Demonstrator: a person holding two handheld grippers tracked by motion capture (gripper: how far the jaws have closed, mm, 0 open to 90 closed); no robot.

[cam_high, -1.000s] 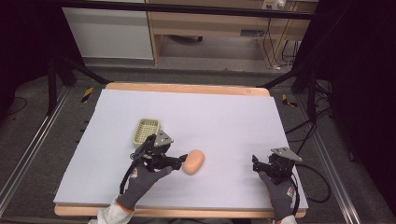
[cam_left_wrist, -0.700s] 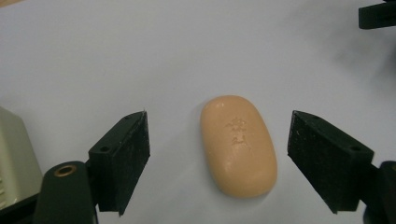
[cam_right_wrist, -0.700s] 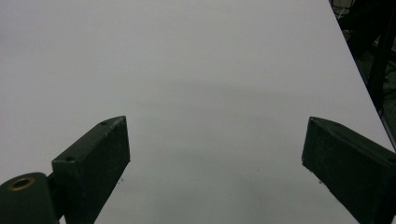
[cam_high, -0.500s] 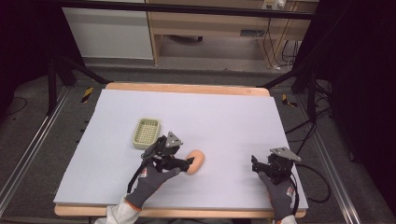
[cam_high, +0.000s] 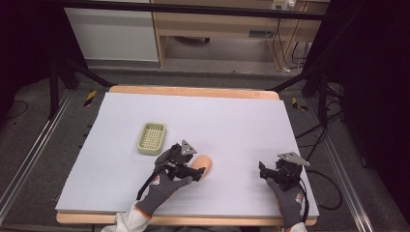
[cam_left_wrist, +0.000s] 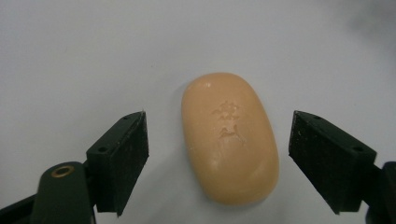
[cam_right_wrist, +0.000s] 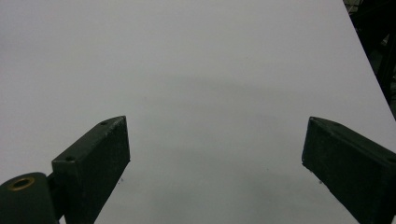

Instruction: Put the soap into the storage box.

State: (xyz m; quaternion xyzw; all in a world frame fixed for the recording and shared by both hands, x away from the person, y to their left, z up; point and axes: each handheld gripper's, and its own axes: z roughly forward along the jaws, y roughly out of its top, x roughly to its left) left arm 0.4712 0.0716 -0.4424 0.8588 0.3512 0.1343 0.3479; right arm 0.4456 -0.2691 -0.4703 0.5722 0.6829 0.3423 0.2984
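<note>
Squarely between left tongs: soap.

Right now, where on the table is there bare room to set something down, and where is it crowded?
Free: the whole far half of the white table top beyond the green soap dish, and the stretch between the soap bar and the right gripper. Crowded: the near-left, where the left gripper, jaws open, straddles the soap beside the dish.

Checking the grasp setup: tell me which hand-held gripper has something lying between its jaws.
The left hand-held gripper: the orange soap bar lies between its open jaws, untouched. The right hand-held gripper has just bare white table surface between its jaws.
</note>
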